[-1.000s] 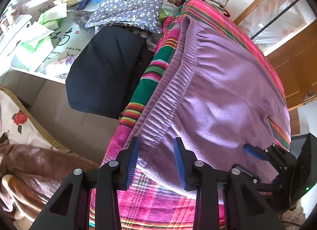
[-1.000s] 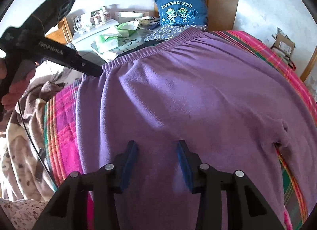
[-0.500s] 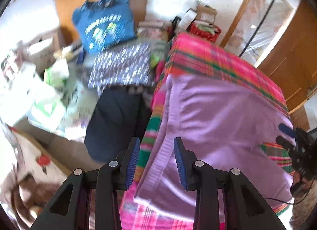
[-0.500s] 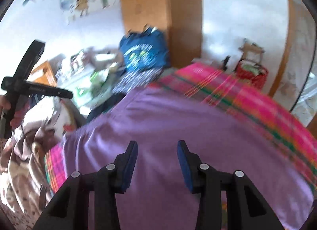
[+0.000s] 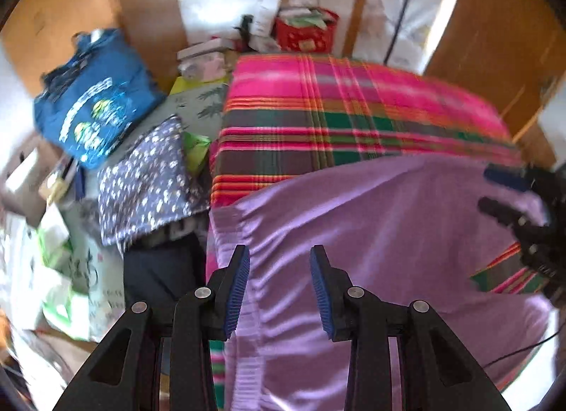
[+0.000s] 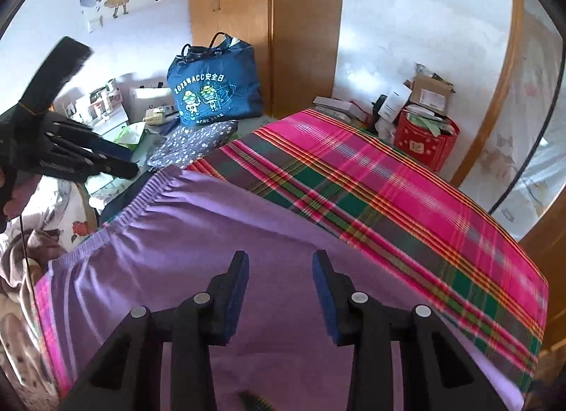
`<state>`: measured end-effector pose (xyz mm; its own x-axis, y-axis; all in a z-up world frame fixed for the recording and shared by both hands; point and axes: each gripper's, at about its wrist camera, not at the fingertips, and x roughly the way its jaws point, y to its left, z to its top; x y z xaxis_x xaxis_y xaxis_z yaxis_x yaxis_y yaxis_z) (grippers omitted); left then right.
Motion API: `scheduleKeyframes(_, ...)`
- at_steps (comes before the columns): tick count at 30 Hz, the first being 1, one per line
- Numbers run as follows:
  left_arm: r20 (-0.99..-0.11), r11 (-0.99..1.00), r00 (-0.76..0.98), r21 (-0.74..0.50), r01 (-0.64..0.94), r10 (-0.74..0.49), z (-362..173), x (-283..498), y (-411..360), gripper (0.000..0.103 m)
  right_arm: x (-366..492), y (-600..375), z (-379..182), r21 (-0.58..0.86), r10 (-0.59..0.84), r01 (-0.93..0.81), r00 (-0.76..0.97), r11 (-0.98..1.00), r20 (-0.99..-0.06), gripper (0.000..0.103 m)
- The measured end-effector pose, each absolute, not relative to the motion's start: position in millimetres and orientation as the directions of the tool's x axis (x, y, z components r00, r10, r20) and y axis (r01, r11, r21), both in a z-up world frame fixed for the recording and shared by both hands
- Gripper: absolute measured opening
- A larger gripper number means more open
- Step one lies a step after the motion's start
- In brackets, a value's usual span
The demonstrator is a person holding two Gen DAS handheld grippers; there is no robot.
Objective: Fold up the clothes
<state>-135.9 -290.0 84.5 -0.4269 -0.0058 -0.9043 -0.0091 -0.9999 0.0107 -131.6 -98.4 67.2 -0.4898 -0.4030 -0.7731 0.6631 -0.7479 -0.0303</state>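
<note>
A purple knit garment (image 5: 371, 220) lies spread flat on a pink and green plaid blanket (image 5: 353, 110), its ribbed hem (image 6: 141, 202) toward the left side of the bed. My left gripper (image 5: 279, 252) hovers open above the hem end, its blue pads clear of the cloth. My right gripper (image 6: 279, 257) hangs above the garment's (image 6: 198, 244) middle; its jaws are closing with nothing between them. Each gripper shows in the other's view: the right gripper (image 5: 509, 191) at the right edge, the left gripper (image 6: 116, 160) at the left, held by a hand.
Beside the bed's left side lie a black garment (image 5: 159, 269), a floral cloth (image 5: 148, 174) and a blue tote bag (image 6: 212, 89) among papers and boxes. A red basket (image 6: 424, 138) and cartons stand beyond the far end of the blanket (image 6: 389, 191), by a wooden wardrobe (image 6: 247, 22).
Both grippers have risen and drawn back from the purple garment, so more of the plaid blanket and room shows. The left one has rolled. The right jaws stand slightly narrower.
</note>
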Motion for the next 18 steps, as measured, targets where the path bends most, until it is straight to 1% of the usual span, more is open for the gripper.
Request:
scheduleKeyframes(3, -0.920, -0.998, -0.390, 0.050, -0.029, -0.035, 62, -158, -289, 0.037, -153, -104, 48, -0.033, -0.374, 0.662, -0.463, -0.749, -0.803, 0.039)
scheduleKeyframes(7, -0.930, -0.995, -0.361, 0.092, -0.038, -0.073, 39, -179, -290, 0.037, -177, -100, 27, -0.019, -0.357, 0.646, -0.445, -0.763, -0.821, 0.040)
scheduleKeyframes(9, -0.931, -0.994, -0.356, 0.103, -0.040, -0.082, 34, -185, -293, 0.037, -185, -100, 19, -0.023, -0.348, 0.649, -0.437, -0.761, -0.830, 0.042)
scheduleKeyframes(12, -0.929, -0.988, -0.354, 0.140, -0.064, -0.109, 27, -194, -293, 0.037, -195, -100, 8, -0.048, -0.328, 0.658, -0.436, -0.752, -0.838, 0.042)
scheduleKeyframes(18, -0.924, -0.984, -0.364, 0.155, -0.086, -0.114, 15, -204, -295, 0.037, -208, -106, -9, -0.063, -0.318, 0.677, -0.424, -0.733, -0.848, 0.044)
